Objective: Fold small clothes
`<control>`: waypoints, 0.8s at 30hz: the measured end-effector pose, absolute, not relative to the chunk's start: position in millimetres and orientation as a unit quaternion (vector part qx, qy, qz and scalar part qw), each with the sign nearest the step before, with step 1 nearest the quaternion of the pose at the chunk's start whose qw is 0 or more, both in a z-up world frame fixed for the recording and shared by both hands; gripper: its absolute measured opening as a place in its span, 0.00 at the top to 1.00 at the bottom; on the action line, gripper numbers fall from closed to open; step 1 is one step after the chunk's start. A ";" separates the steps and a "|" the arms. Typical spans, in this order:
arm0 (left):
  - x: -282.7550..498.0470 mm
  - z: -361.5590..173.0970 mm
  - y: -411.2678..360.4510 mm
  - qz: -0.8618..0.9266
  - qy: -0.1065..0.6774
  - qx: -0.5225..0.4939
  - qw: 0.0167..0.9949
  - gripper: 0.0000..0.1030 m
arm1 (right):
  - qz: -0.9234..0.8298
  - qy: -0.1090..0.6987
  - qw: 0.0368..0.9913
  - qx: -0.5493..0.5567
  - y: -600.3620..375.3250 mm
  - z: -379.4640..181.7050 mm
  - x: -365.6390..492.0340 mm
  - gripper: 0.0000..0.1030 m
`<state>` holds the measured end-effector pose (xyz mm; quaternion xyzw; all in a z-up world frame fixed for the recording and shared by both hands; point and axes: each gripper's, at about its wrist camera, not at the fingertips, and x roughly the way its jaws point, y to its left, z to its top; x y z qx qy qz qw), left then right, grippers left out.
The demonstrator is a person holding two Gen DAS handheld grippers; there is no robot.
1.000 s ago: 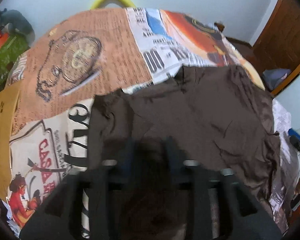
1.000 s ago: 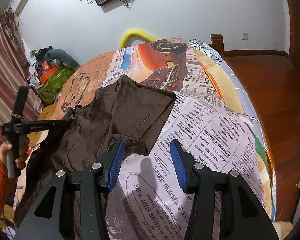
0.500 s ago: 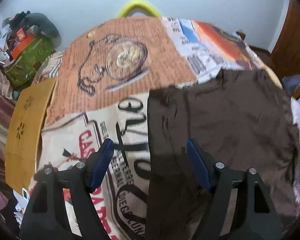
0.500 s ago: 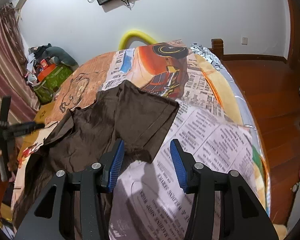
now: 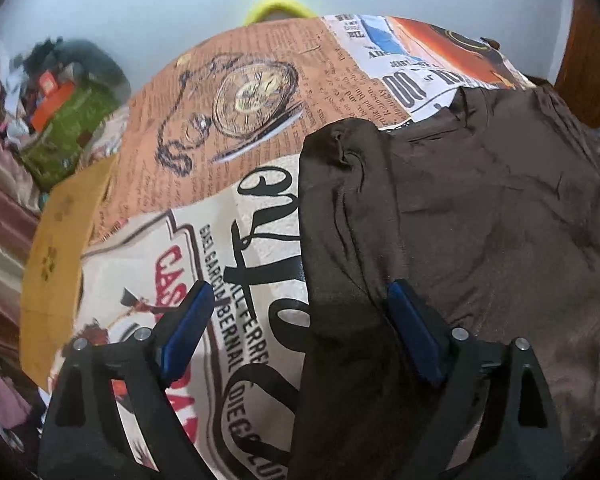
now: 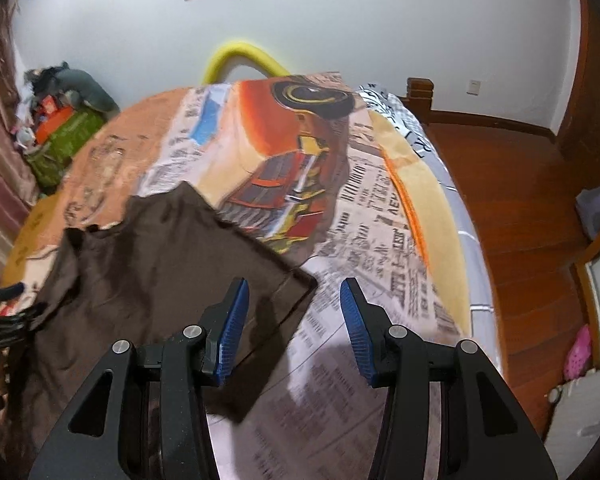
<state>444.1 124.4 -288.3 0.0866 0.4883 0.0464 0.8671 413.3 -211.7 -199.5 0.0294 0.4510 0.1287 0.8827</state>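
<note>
A dark brown garment [image 5: 480, 220] lies spread on the printed bedspread [image 5: 236, 92]. Its left edge is bunched in a fold [image 5: 340, 208]. My left gripper [image 5: 300, 300] is open and hovers over that left edge, the cloth running between its blue pads [image 5: 412, 336]. In the right wrist view the garment [image 6: 172, 256] lies at the left with one squared corner [image 6: 300, 280] near the middle. My right gripper [image 6: 294, 308] is open and empty, just above that corner. The left gripper [image 6: 4, 320] shows at the far left edge there.
The bedspread [image 6: 380, 216] ends at its right edge above a wooden floor [image 6: 520, 200]. A yellow curved tube [image 6: 240, 60] stands at the bed's far end. A green box with clutter [image 6: 60, 136] sits at the far left by a curtain.
My left gripper let go of the brown cloth, opened, and drew back toward the garment's left edge. My right gripper stayed open and moved forward over the garment's right corner.
</note>
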 end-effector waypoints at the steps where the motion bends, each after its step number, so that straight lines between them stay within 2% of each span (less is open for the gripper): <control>1: 443.7 -288.3 123.0 0.047 0.485 0.093 0.868 0.14 | 0.127 0.451 0.883 0.030 -212.8 -199.9 415.1 0.57; 7: 444.7 -289.2 131.7 0.046 0.492 0.064 0.867 0.13 | 0.140 0.460 0.876 0.041 -210.0 -206.8 426.9 0.60; 11: 442.7 -288.1 132.8 0.049 0.493 0.060 0.867 0.13 | 0.133 0.465 0.875 0.022 -204.0 -214.7 427.5 0.83; 14: 440.0 -283.7 135.3 0.047 0.498 0.053 0.865 0.13 | 0.135 0.459 0.877 0.031 -207.1 -212.5 424.0 0.91; 24: 409.3 -254.0 140.9 0.051 0.479 0.061 0.874 0.13 | 0.189 0.429 0.882 0.035 -181.2 -158.5 404.4 0.94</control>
